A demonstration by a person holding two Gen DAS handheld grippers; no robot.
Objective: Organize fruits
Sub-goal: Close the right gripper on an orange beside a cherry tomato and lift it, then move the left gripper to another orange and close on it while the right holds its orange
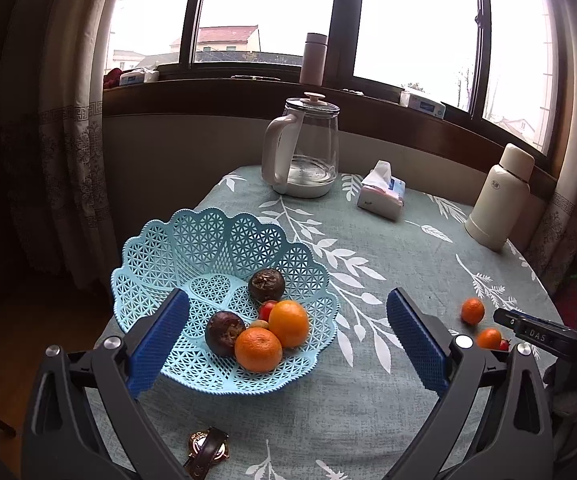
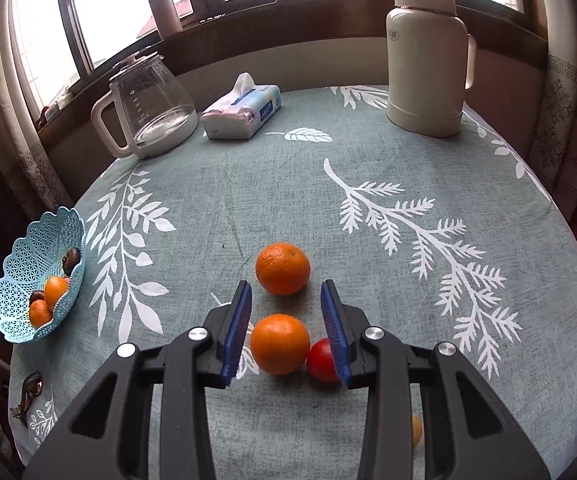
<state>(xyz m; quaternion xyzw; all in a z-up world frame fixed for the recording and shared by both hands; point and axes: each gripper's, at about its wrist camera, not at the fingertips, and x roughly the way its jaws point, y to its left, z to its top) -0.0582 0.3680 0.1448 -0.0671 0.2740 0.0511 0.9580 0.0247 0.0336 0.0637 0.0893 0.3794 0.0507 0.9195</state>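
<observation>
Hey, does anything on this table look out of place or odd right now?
Yes. Two oranges and a small red fruit lie loose on the tablecloth, outside the blue basket holding the other fruit. A wristwatch lies near the table edge. Nothing looks spilled or damaged.

Beside the near orange [image 2: 279, 343], a red fruit [image 2: 321, 364] was half hidden behind the right gripper's finger [image 2: 335, 330]. Further right of that orange, a small yellow fruit [image 2: 416, 430] showed only its edge, its kind unclear.
</observation>
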